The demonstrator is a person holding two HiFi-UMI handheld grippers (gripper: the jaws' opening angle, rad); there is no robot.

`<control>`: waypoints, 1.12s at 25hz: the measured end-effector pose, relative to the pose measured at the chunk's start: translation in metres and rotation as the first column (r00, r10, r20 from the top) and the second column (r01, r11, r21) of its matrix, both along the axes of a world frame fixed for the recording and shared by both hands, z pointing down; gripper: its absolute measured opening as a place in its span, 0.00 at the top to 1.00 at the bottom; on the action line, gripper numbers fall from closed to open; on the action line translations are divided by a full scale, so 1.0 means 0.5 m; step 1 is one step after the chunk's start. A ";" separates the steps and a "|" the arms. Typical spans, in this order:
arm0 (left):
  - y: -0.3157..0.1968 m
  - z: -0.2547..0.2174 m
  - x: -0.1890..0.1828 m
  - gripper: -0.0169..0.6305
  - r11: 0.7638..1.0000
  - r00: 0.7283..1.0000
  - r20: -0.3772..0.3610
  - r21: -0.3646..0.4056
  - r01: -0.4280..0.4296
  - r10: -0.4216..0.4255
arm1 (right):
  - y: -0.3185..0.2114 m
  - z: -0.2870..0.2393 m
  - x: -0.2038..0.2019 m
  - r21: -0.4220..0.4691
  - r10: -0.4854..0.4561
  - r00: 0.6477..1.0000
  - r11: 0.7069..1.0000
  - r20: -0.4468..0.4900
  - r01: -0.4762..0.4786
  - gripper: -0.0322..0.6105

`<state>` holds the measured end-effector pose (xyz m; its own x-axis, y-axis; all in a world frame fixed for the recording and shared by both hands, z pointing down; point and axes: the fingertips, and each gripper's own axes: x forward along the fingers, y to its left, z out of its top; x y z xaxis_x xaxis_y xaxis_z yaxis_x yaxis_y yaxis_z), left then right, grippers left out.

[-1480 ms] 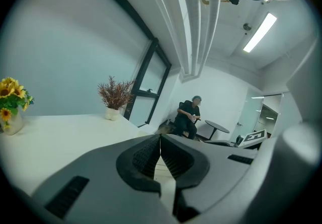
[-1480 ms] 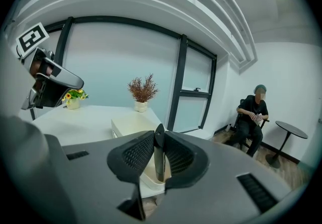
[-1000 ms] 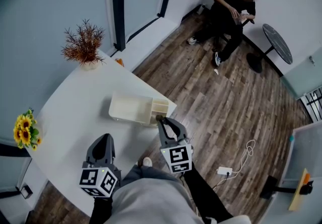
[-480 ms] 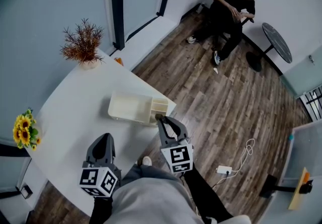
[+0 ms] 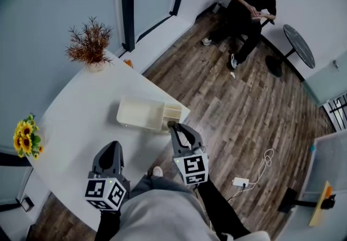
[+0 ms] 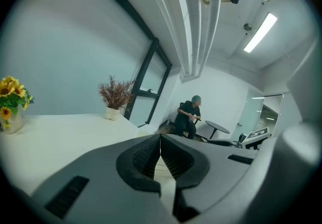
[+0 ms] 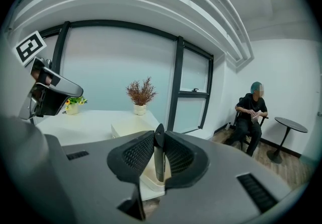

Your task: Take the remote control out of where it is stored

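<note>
The remote [image 7: 159,160] is a slim dark bar standing on end at the box's [image 5: 135,122] narrow end, where the small compartments are. Its long axis runs up and down in the right gripper view. Its thin edge faces the camera, its lower end is down at the box's end compartment, and its top rises between the pads. The right gripper [image 5: 176,129] is clenched on it, one ribbed pad on each flat side.

No brand, buttons or print can be read on the remote, since only its edge shows. The only markings in view are the black-and-white square patterns on the gripper cubes [image 5: 190,168], which carry no letters.

The left gripper [image 5: 110,150] is nearer the person than the box, over the white table [image 5: 81,121], its jaws pressed together with nothing between them.
</note>
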<state>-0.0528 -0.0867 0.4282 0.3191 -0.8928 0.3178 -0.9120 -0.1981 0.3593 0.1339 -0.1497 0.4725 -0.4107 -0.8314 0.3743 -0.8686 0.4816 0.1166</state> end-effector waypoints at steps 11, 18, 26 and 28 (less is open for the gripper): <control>0.000 -0.001 0.004 0.96 1.000 1.000 -0.005 0.003 -0.005 0.005 | 0.001 -0.015 0.003 0.002 0.010 1.000 1.000 0.023 -0.010 0.84; 0.002 -0.002 0.009 0.96 1.000 1.000 -0.007 0.005 -0.011 0.011 | 0.003 -0.020 0.007 0.014 0.010 1.000 1.000 0.021 -0.010 0.84; 0.003 -0.006 0.009 0.96 1.000 1.000 -0.007 0.008 -0.011 0.011 | 0.005 -0.027 0.007 0.016 0.006 1.000 1.000 0.018 -0.007 0.84; 0.004 -0.006 0.010 0.96 1.000 1.000 -0.007 0.007 -0.010 0.010 | 0.006 -0.026 0.008 0.015 0.005 1.000 1.000 0.015 -0.006 0.84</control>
<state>-0.0477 -0.0846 0.4253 0.3305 -0.8918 0.3089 -0.9074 -0.2102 0.3640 0.1382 -0.1467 0.4597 -0.4115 -0.8391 0.3557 -0.8729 0.4751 0.1112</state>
